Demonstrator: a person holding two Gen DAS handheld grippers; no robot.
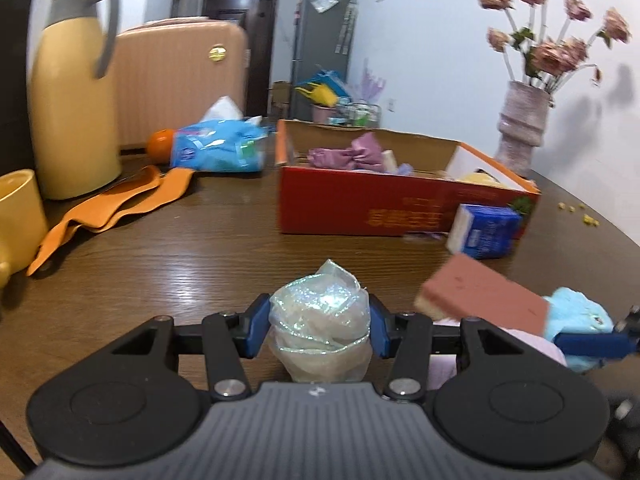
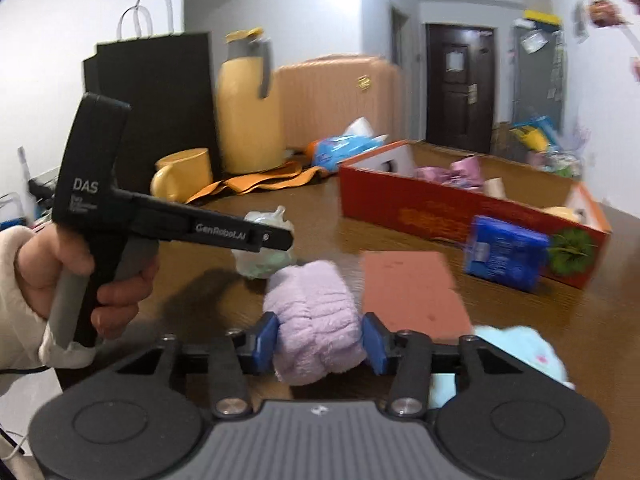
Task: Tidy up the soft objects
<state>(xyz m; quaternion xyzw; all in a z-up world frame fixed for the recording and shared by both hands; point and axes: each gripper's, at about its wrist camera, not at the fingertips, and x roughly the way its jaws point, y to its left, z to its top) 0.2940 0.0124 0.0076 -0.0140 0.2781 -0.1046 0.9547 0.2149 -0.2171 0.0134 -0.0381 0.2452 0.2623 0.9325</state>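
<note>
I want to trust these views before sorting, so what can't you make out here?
- Red box contents: near wall hides most, both views.
- Print on blue packet: motion blur, right wrist view.
- Blue plush: cut off behind a gripper finger, left wrist view.
- Purple towel underside: gripper body hides it.

A tall yellow thermos jug point(image 1: 74, 96) with a grey handle stands at the back left of the wooden table point(image 1: 192, 248), beside a yellow mug point(image 1: 18, 212). A peach suitcase point(image 1: 180, 80) stands upright behind them. An orange point(image 1: 160, 144) lies near its foot. At the right, a ribbed vase point(image 1: 520, 128) holds pink flowers point(image 1: 556, 28). A black paper bag point(image 2: 160, 92) stands behind the mug.
</note>
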